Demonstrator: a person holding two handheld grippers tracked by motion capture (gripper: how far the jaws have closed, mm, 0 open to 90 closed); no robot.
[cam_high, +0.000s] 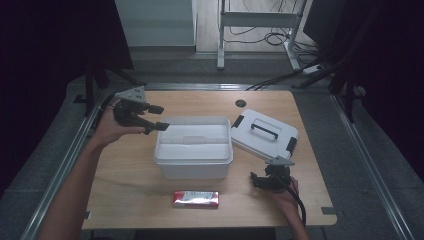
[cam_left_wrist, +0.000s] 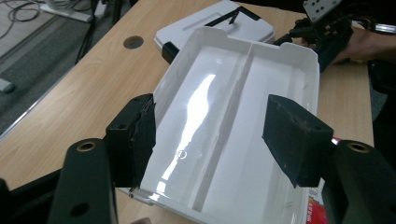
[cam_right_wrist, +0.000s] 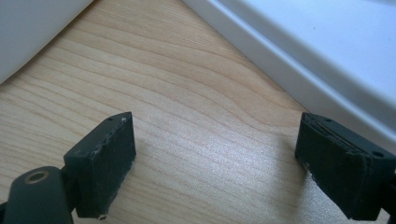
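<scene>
My left forearm reaches forward and my left hand (cam_high: 111, 131) holds the left tool (cam_high: 156, 117) raised, its jaws spread wide and pointing at the near end of the white bin (cam_high: 193, 146). Between those jaws I look down into the bin: smooth, glossy plastic, rectangular, with a low ridge dividing its floor lengthwise. My right hand (cam_high: 285, 192) sits low on the surface (cam_high: 130, 180), gripping the right tool (cam_high: 256, 181), whose jaws are also spread, with nothing between them but pale wood grain. Just ahead of that tool lies the white lid (cam_high: 264, 135), flat, with a black handle and black end clips. To its left, in front of the bin, lies a red-and-white packet (cam_high: 195, 199), shiny and oblong.
</scene>
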